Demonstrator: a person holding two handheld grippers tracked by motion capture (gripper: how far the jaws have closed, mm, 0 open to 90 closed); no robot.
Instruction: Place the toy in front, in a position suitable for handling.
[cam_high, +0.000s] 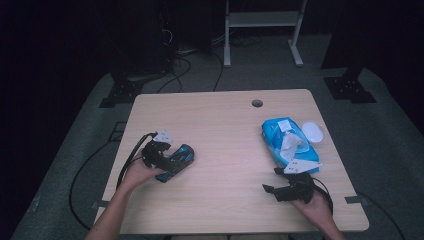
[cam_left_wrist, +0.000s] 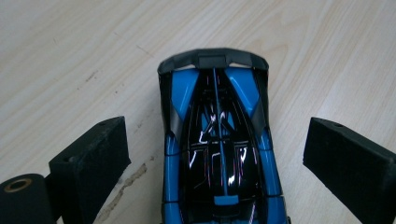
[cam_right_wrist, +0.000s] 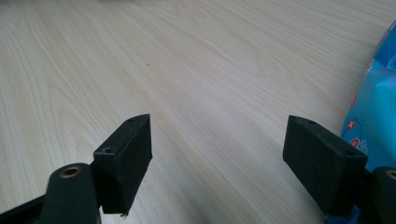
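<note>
Blue-and-black toy car (cam_left_wrist: 219, 154) sits on the wooden tabletop (cam_high: 225, 150) between the spread jaws of the left claw (cam_left_wrist: 217, 154), not yet gripped; the right claw (cam_right_wrist: 243, 154), also spread, waits beside a wipes pack (cam_high: 287, 142).

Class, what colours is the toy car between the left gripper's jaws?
Blue and glossy black toy car, clearest in the left gripper view.
</note>
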